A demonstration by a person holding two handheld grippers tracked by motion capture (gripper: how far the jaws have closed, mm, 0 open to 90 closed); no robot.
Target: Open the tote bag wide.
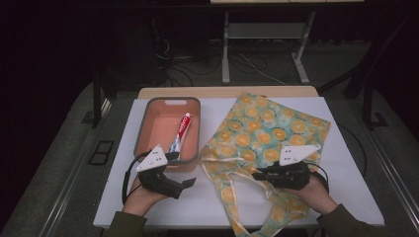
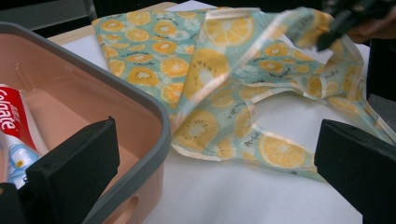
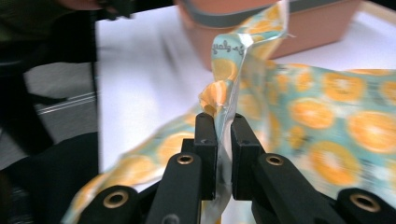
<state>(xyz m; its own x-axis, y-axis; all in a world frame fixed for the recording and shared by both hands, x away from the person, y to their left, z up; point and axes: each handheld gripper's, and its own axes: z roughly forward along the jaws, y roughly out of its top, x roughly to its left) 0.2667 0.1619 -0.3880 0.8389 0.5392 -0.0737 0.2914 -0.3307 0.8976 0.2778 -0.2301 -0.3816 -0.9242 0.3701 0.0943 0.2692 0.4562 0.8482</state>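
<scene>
A cloth bag (image 1: 269,131) printed with orange slices lies spread on the right half of the white table top. My right gripper (image 1: 259,175) is at the bag's near edge, shut on a fold of its fabric (image 3: 223,126), and the pinched cloth rises above the jaws. A pink bin with a grey rim (image 1: 143,133) stands at the left and holds a red and white toothpaste tube (image 1: 181,132). My left gripper (image 1: 185,183) rests by the bin's near right corner, open, with nothing between its jaws (image 2: 217,163). The bag (image 2: 205,60) lies beyond them.
The white table top (image 1: 217,202) has bare room in front between the two hands. The bag's straps trail toward the front edge (image 1: 237,219). A wooden strip (image 1: 227,92) runs along the table's far side, with dark floor and desk legs behind.
</scene>
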